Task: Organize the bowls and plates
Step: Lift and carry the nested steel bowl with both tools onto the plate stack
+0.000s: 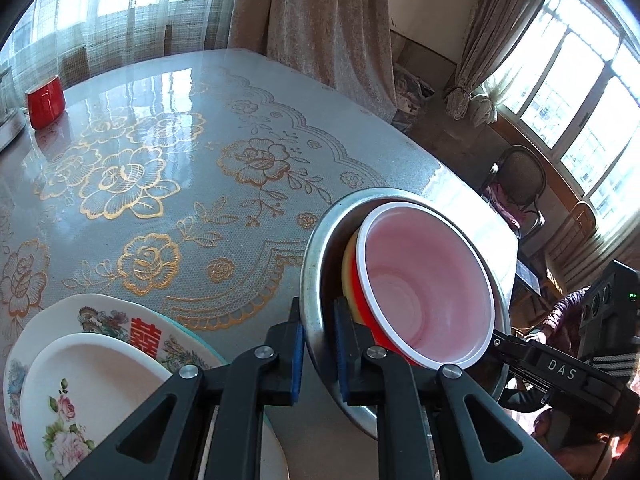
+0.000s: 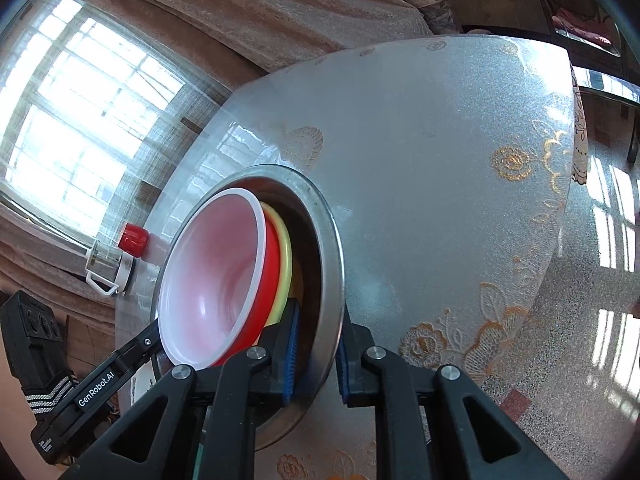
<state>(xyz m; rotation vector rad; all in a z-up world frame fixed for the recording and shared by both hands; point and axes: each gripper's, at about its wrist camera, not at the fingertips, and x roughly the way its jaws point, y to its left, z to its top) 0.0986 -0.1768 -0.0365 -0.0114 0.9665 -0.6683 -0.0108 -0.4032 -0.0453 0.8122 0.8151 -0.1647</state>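
A metal bowl (image 1: 316, 280) holds a nested stack: a yellow bowl (image 1: 347, 272) and, on top, a red bowl with a pale pink inside (image 1: 424, 280). My left gripper (image 1: 318, 344) is shut on the metal bowl's rim, one blue pad inside and one outside. My right gripper (image 2: 316, 356) is shut on the opposite rim of the same metal bowl (image 2: 332, 264), with the red bowl (image 2: 216, 276) and yellow bowl (image 2: 286, 248) inside it. The bowl stack is tilted above the table. Two stacked plates, a small floral one (image 1: 84, 392) on a larger patterned one (image 1: 116, 320), lie at lower left.
The table (image 1: 180, 184) has a glossy cover with gold flowers. A red cup (image 1: 45, 101) stands at its far left, also in the right wrist view (image 2: 134, 239), beside a glass pitcher (image 2: 106, 268). Curtains, windows and chairs (image 1: 520, 184) surround the table.
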